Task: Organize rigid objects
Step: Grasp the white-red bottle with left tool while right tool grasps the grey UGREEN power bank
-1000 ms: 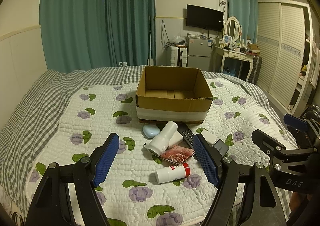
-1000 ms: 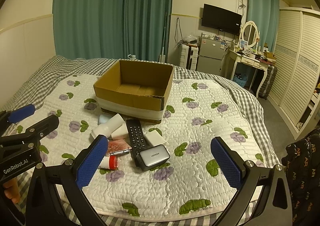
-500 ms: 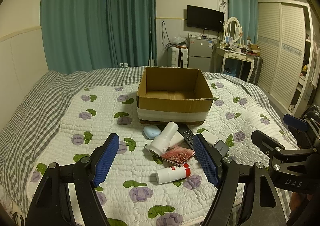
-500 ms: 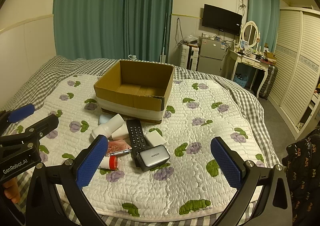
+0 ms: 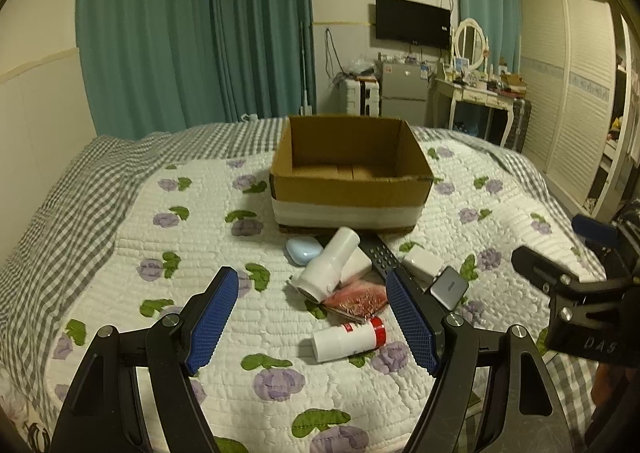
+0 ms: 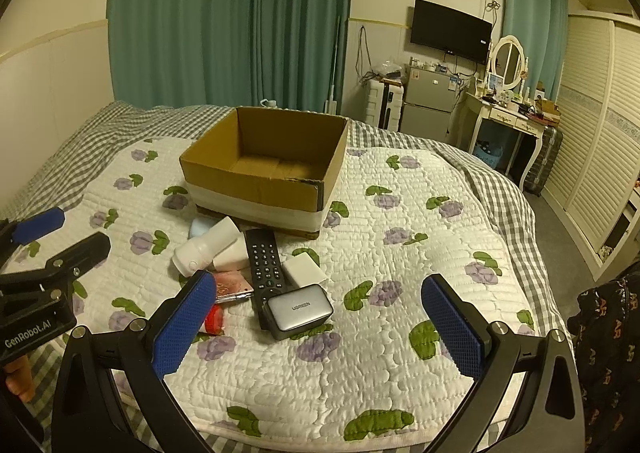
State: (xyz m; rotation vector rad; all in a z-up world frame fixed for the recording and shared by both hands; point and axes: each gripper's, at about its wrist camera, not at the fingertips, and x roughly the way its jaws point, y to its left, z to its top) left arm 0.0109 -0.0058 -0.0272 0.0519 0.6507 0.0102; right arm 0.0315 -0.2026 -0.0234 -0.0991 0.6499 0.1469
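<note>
An open, empty cardboard box [image 5: 352, 189] [image 6: 264, 181] sits on the quilted bed. In front of it lies a pile: a white cylinder device [image 5: 326, 271] [image 6: 206, 245], a light-blue case [image 5: 304, 249], a black remote [image 6: 264, 265], a white charger block [image 6: 304, 273], a grey UGREEN charger [image 6: 300, 311] [image 5: 450, 287], a red packet [image 5: 356, 301] and a white red-capped bottle [image 5: 348, 339]. My left gripper [image 5: 312, 321] is open and empty, low before the pile. My right gripper [image 6: 320, 327] is open and empty, right of the pile.
The floral quilt [image 6: 400, 237] lies over a grey checked sheet [image 5: 72, 189]. Beyond the bed stand teal curtains [image 5: 192, 29], a small fridge [image 6: 428, 105], a white dressing table [image 6: 508, 117] and a louvred wardrobe [image 6: 600, 133] on the right.
Both views have shifted very slightly; the box and pile sit marginally closer. Both grippers remain open and nothing was picked up.
</note>
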